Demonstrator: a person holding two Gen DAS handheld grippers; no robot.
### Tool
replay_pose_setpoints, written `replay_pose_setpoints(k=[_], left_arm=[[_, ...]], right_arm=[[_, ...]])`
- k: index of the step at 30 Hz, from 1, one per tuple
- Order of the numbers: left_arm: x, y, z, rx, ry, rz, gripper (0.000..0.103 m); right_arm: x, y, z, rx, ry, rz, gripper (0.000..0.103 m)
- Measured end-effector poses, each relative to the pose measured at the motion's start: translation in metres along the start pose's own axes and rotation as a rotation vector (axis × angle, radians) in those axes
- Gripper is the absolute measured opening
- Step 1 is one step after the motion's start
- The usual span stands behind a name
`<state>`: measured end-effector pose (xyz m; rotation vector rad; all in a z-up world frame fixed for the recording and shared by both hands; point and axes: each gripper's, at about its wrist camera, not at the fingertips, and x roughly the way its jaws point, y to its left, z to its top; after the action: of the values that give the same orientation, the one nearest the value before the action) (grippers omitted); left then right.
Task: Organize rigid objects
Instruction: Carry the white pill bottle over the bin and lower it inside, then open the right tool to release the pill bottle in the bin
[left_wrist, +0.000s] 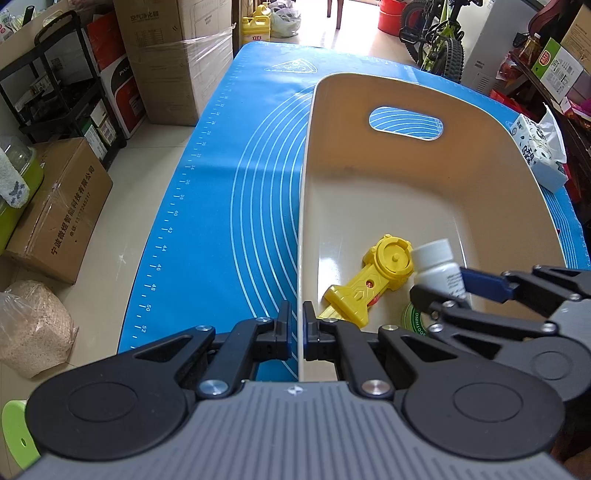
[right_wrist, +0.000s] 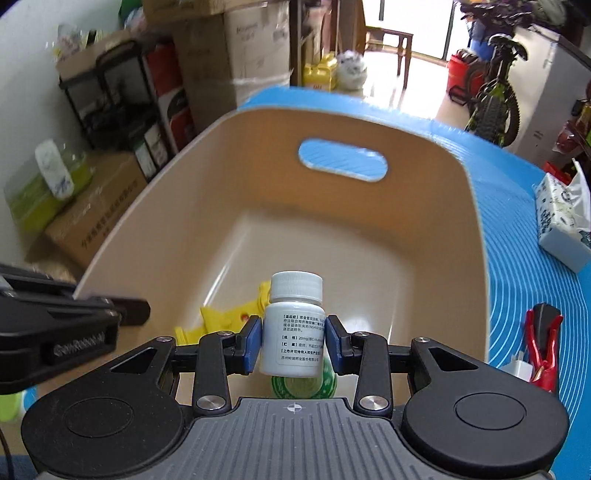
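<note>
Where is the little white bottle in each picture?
Left wrist view: white bottle at lower right, inside the beige bin, held by the right gripper.
Right wrist view: bottle at lower centre, between the blue pads.
Shared landmark: yellow toy beside it.

Beige bin, partly filled, on the blue mat

The beige bin (right_wrist: 436, 206) with a handle slot holds a yellow toy (left_wrist: 373, 280) lying flat and a green-lidded tin (right_wrist: 295, 386); a white pill bottle (right_wrist: 293, 325), capped and upright, hangs above the tin between the right gripper (right_wrist: 293, 341) pads.
</note>
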<state>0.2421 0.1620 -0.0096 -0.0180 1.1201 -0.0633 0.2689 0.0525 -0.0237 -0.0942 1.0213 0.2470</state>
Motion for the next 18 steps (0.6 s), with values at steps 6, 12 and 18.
replay_pose_setpoints(k=[6, 12, 18], left_arm=[[0.001, 0.0, 0.0, -0.001, 0.0, -0.004, 0.008], [0.001, 0.0, 0.0, 0.0, 0.001, -0.005, 0.008], [0.001, 0.001, 0.001, 0.0, 0.001, -0.005, 0.008]], right_arm=[[0.009, 0.001, -0.001, -0.012, 0.079, -0.017, 0.044], [0.007, -0.003, -0.001, 0.002, 0.072, -0.017, 0.051], [-0.013, -0.011, -0.006, 0.015, 0.004, -0.023, 0.059]])
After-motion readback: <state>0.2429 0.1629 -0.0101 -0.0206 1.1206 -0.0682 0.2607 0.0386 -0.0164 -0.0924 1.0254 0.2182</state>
